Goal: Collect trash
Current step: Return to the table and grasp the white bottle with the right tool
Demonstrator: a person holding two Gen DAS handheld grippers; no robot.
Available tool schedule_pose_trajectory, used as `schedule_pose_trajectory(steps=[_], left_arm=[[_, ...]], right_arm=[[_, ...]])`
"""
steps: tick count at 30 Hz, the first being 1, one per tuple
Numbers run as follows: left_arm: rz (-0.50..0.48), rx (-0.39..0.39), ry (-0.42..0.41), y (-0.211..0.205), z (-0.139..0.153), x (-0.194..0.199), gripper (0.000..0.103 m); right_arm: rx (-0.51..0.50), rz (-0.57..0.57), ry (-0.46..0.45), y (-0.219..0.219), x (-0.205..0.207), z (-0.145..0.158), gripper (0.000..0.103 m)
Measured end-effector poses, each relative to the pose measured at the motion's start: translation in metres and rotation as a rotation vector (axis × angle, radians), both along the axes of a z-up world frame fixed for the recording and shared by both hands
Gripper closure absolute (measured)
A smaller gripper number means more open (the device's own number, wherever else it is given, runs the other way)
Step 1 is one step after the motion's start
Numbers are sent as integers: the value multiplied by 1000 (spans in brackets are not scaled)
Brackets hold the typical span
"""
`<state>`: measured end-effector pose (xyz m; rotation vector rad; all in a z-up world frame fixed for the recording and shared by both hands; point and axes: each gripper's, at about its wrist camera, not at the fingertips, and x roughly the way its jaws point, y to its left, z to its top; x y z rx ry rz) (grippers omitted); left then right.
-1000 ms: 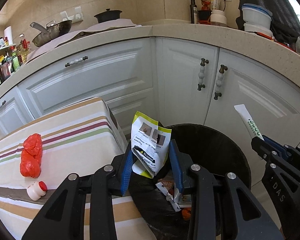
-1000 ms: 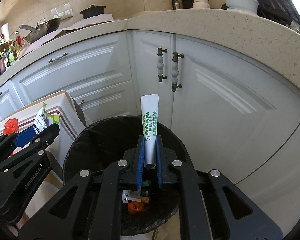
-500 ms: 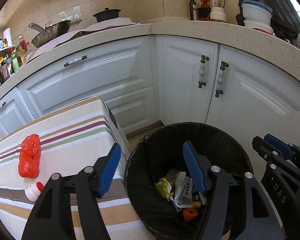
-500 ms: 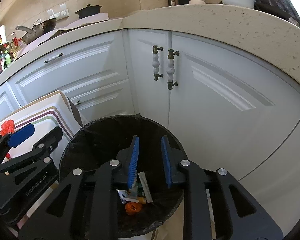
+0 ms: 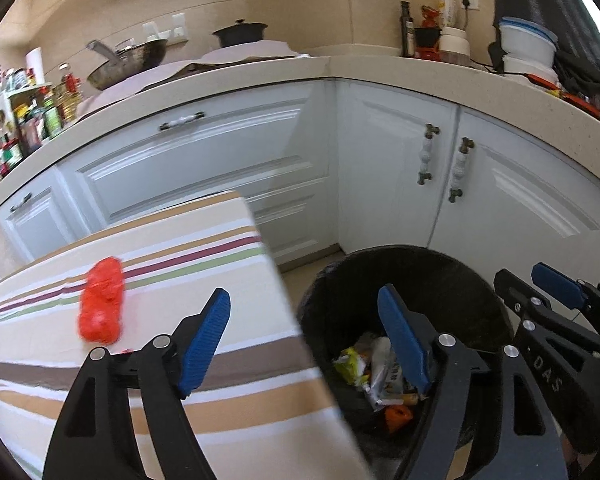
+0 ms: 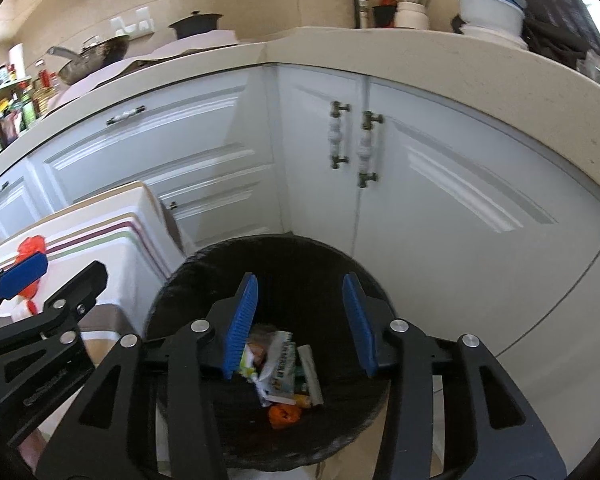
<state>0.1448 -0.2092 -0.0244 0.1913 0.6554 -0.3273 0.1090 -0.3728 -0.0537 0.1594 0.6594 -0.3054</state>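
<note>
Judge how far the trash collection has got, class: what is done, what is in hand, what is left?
Done: wrappers and a tube lie in the black bin. In hand: nothing; the left gripper and right gripper have just been opening and are empty. Left: the red bag on the striped table.

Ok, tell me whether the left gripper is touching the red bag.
Apart. The left wrist view shows striped cloth between the open left gripper and the red bag.

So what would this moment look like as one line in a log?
left gripper: open, empty | right gripper: open, empty | bin: trash inside | red bag: on table
</note>
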Motion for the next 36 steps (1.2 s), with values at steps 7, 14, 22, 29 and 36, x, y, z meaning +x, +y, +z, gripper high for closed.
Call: schedule_pose_trajectory(steps=[7, 14, 22, 29, 36], left_arm=[[113, 5, -8, 67, 8, -8, 28], [240, 23, 2, 134, 6, -14, 28], [377, 13, 20, 202, 0, -19, 28], [477, 2, 32, 253, -5, -20, 28], [551, -6, 58, 291, -14, -18, 28]], right_arm=[[8, 105, -6, 48, 10, 7, 59], [7, 241, -2, 112, 22, 12, 59], [-2, 376, 24, 181, 31, 9, 51], [-17, 468, 62, 227, 41, 1, 45], [-42, 525, 105, 259, 52, -11, 44]])
